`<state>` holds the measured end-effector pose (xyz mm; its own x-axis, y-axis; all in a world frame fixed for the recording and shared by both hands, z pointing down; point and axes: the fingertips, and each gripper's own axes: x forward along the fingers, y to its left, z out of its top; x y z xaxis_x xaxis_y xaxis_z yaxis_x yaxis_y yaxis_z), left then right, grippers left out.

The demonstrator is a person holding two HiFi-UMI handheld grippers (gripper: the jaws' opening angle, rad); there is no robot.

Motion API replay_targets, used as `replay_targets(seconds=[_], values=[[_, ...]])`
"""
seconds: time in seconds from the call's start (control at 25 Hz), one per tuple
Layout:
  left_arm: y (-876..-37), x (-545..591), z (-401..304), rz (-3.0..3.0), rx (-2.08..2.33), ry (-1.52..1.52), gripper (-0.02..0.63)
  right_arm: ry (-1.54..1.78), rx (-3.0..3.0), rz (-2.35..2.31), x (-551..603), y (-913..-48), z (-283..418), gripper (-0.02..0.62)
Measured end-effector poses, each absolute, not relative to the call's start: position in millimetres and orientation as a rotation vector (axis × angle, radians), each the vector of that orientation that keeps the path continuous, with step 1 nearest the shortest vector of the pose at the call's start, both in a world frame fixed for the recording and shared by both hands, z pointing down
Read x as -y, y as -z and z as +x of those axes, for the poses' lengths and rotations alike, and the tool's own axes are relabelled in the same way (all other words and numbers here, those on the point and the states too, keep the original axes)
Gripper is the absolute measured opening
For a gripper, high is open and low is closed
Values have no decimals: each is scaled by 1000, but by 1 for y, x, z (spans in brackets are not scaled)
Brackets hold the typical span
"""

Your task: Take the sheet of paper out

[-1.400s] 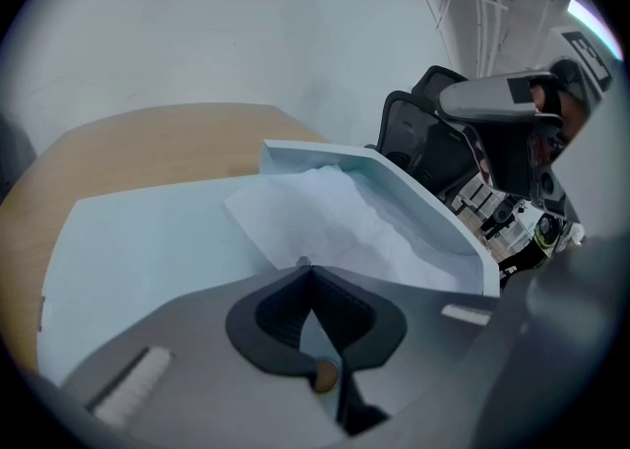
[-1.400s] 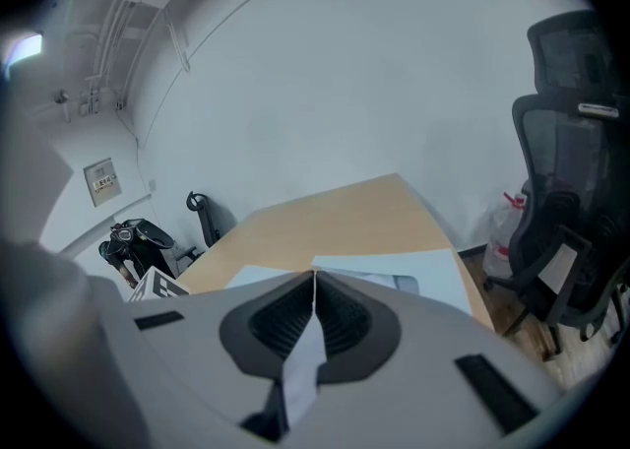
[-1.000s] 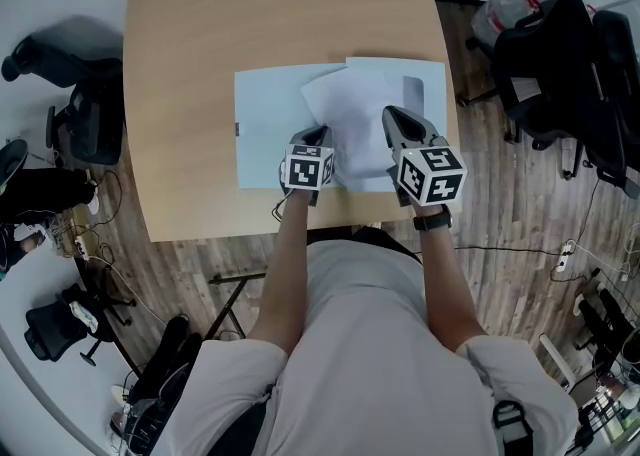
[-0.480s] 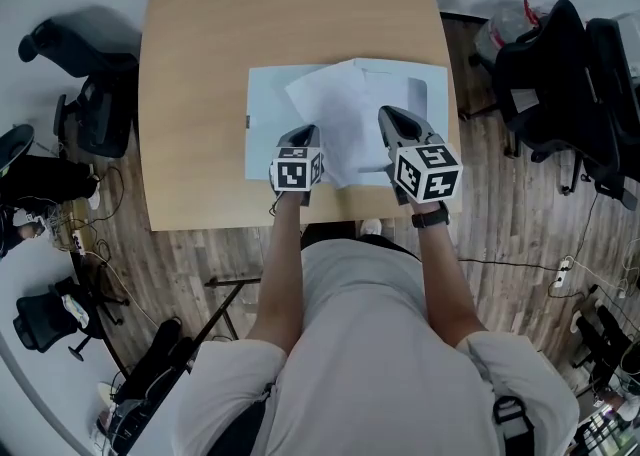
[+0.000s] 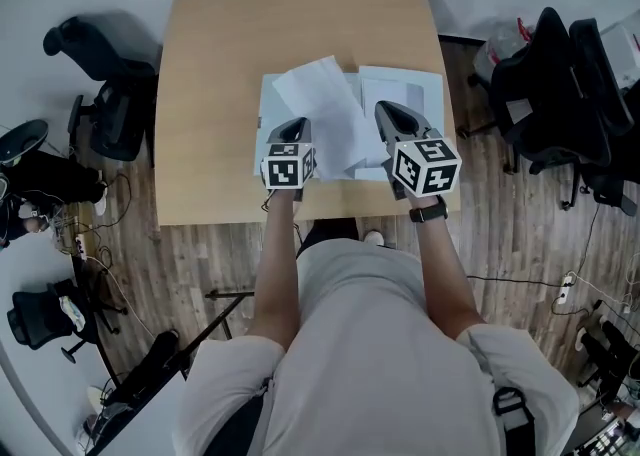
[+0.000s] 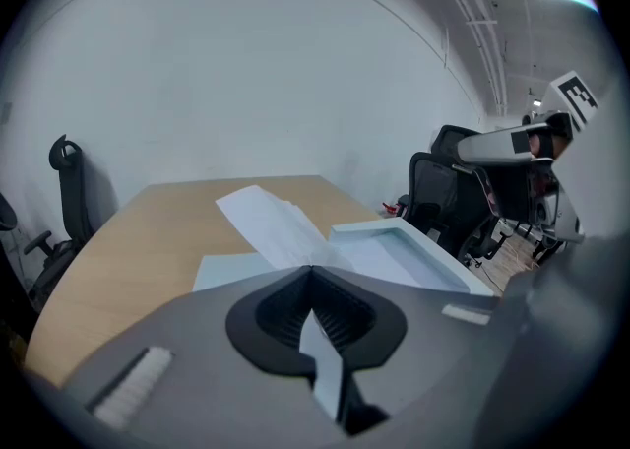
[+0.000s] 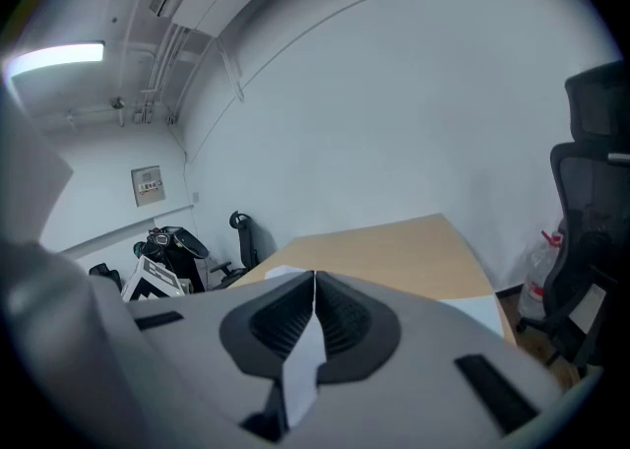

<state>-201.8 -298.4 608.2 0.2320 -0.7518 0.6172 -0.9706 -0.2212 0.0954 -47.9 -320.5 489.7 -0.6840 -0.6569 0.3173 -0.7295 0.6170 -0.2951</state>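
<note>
A white sheet of paper hangs lifted and tilted above an open pale blue folder-like box on the wooden table. My left gripper is shut on the sheet's near left edge, and my right gripper is shut on its near right edge. In the left gripper view the sheet runs forward out of the closed gripper, with the box's rimmed half to its right. In the right gripper view a strip of the paper sits pinched in the gripper.
Black office chairs stand left and right of the table. The table's front edge runs just below the grippers, close to the person's torso. Wood floor with cables lies around the table.
Both grippers have risen with the sheet pinched between them. The sheet has come up off the box and its far corner now points up and to the left.
</note>
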Motion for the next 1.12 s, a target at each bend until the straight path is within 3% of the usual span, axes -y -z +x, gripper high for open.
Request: replay_targets(seconds=[0.24,1.12], values=[[-552,297,-198,2115,1672,-512,9,-619,2768,1186,305,-446,-41,12],[-365,214,-129,2381,1884,-137,9,-73,2806,1403,201,-337,6,12]])
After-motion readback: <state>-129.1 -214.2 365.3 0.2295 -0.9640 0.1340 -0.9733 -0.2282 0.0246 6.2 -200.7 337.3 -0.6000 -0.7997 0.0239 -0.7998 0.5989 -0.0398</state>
